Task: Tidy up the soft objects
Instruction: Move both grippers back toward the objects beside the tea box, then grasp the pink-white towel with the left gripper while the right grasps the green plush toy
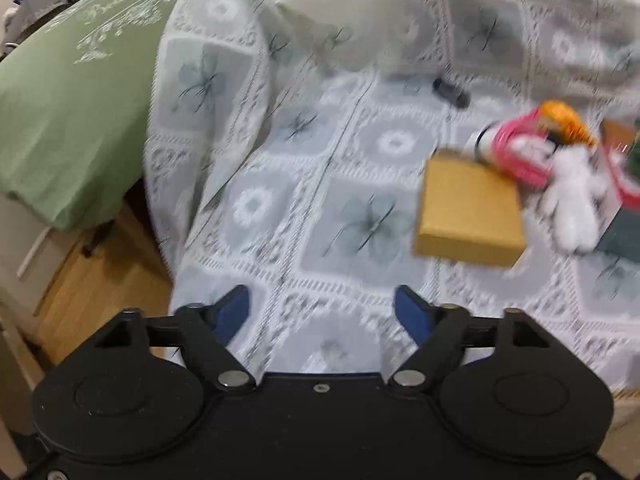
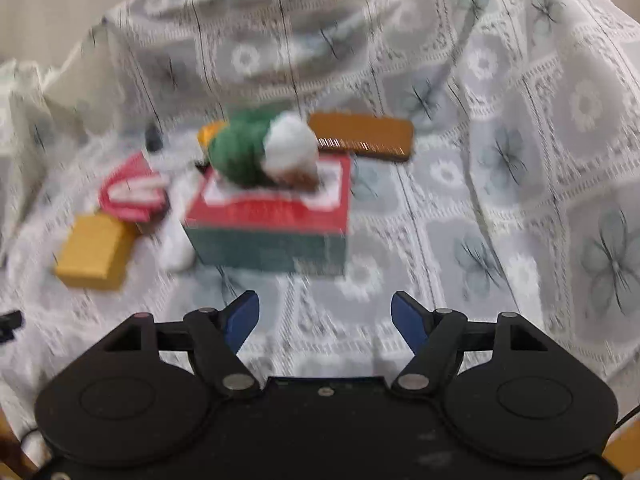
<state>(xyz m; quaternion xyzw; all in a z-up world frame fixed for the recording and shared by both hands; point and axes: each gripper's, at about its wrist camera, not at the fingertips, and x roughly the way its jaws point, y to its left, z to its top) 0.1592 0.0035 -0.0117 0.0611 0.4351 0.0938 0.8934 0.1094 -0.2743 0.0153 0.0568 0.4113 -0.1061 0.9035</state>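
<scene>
Bedspread (image 2: 500, 208): pale grey-white squares with a lace-like border, alternating grey-blue flowers and white rosettes. Pillow (image 1: 68, 120): sage green, white script print. Small box (image 1: 468, 212): mustard yellow. Plush toy (image 2: 256, 152): green and white. Open box (image 2: 272, 220): red top with white band, dark green side. Both claws: black, with blue pads.

Motion blur is smearing the green-and-white toy (image 2: 262, 152); the red box (image 1: 624, 184) is running off the frame's right edge.
</scene>
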